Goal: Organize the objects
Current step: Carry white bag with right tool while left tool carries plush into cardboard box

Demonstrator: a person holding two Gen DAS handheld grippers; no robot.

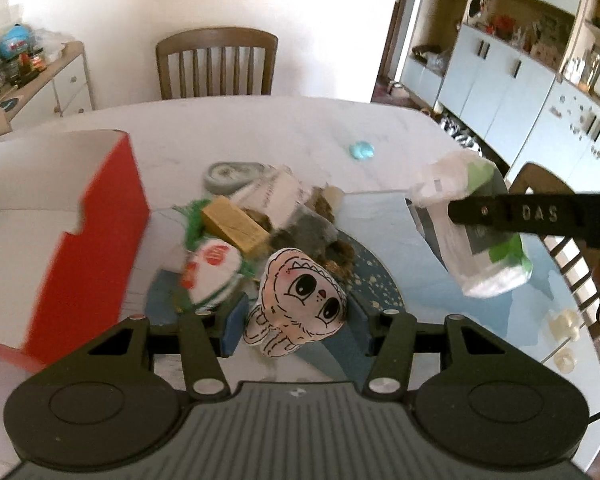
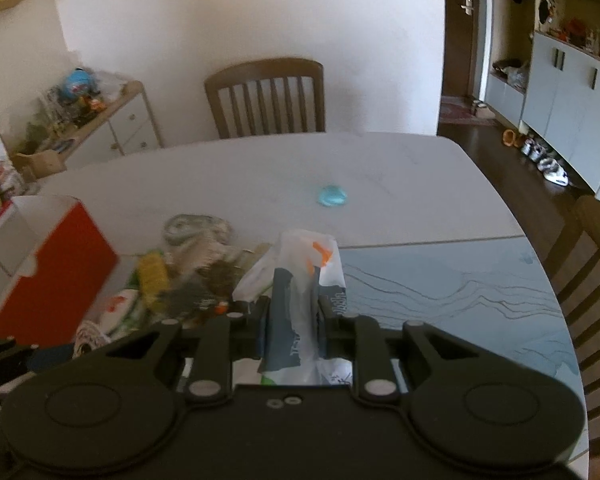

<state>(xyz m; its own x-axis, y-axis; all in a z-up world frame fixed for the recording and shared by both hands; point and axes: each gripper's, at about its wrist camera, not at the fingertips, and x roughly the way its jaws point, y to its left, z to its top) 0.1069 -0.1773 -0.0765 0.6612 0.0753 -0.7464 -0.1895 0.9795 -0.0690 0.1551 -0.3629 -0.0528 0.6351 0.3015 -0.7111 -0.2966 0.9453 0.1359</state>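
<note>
The landmark here is the red box (image 1: 100, 240), which stands open at the left on the table (image 1: 300, 128). Just to the right of the box lies a pile of small things: a wood block (image 1: 236, 226), a white pouch (image 1: 210, 276) with red print, a grey roll (image 1: 230, 174) behind them, and a doll (image 1: 300, 304) with big drawn eyes at the near side of the pile. The left gripper (image 1: 296, 324) is over the doll with its jaws spread wide, one on each side of it, and nothing is clamped. The right gripper (image 2: 292, 320) is well to the right of the box, lifted above the table, and its jaws are pressed on a packet (image 2: 300, 300) of white and grey plastic. I think the step in hand is carrying this packet toward the box, while the doll waits for a grasp. The next move calls for bringing the packet over the open top of the box before releasing, and for the left jaws to close on the doll's body. A blue disc (image 1: 362, 150) lies far from the box, alone
</note>
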